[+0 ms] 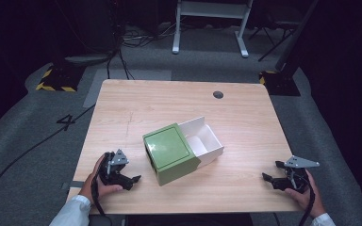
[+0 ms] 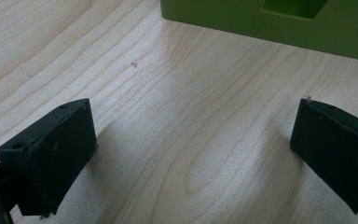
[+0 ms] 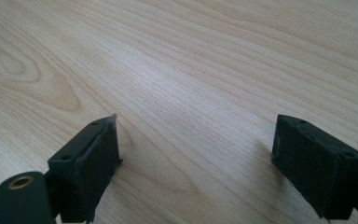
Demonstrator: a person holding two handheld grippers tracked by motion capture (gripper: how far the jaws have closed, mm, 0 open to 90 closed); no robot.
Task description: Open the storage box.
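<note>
Green box (image 1: 170, 153) with a white drawer (image 1: 202, 141) sits near the middle of the desk (image 1: 136, 101), and the drawer is pulled out on the side of the box that faces away from the person and to the right. The long axis of box and drawer together runs slanted, from the near-left of the box to the far-right.

Left gripper (image 1: 133, 179) rests on the desk just beside the box, at its near-left, with the jaws spread wide and nothing between them. In the left gripper view the green wall (image 2: 279, 23) stands close ahead, with a rectangular cut-out (image 2: 294, 7) in it. Right gripper (image 1: 272, 171) lies well apart from the box, to its right, also wide open and empty.

I judge the left gripper is the nearer one to the box, while the drawer's open end points more toward the right gripper's side. No brand, label or writing can be read on the box.
</note>
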